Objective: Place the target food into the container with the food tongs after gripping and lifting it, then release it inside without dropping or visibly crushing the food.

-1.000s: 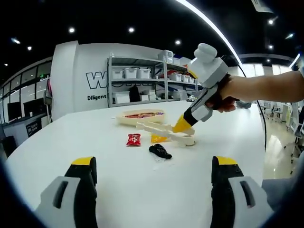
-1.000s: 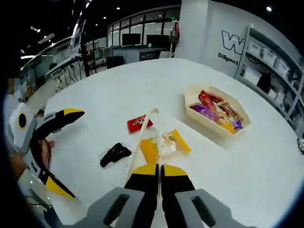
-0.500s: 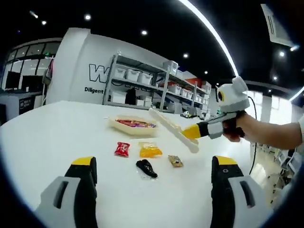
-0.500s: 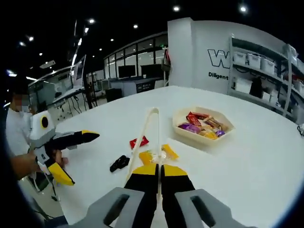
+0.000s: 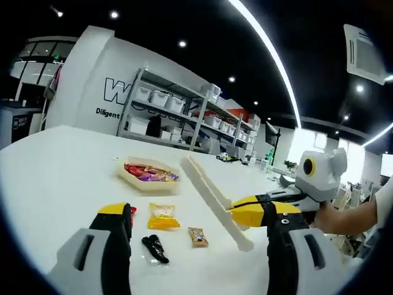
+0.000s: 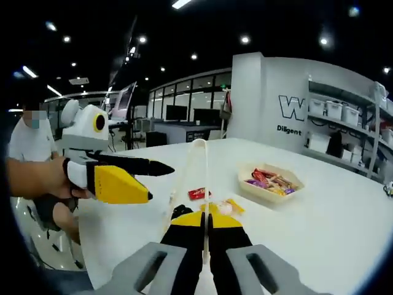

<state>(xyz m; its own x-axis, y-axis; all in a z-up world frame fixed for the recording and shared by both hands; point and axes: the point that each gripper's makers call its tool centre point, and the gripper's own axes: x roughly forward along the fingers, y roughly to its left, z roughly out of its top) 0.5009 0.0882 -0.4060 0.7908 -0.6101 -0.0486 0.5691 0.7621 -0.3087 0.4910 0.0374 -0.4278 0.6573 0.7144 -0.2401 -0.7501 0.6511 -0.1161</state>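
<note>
My right gripper [image 6: 206,222] is shut on the handle end of cream plastic food tongs [image 6: 196,161], held in the air above the white table. In the left gripper view the right gripper [image 5: 233,209] comes in from the right, and the tongs [image 5: 212,193] slant up to the left. A cream tray [image 5: 126,176] holds several wrapped snacks. In front of the tray [image 6: 293,183] lie a yellow packet [image 5: 162,217], a small brown packet [image 5: 198,236], a black item [image 5: 155,247] and a red packet [image 6: 198,193]. My left gripper [image 5: 199,228] is open with nothing in it, near the tongs' left side [image 6: 161,182].
The round white table [image 6: 319,233] has open surface to the right of the tray. A person's hand [image 6: 43,184] holds the left gripper at the table's left edge. Shelves with white bins [image 5: 178,104] stand behind the table.
The right gripper has lifted the tongs off the packets. The two grippers have drawn close to each other. Both views have swung, so the packets sit lower and nearer.
</note>
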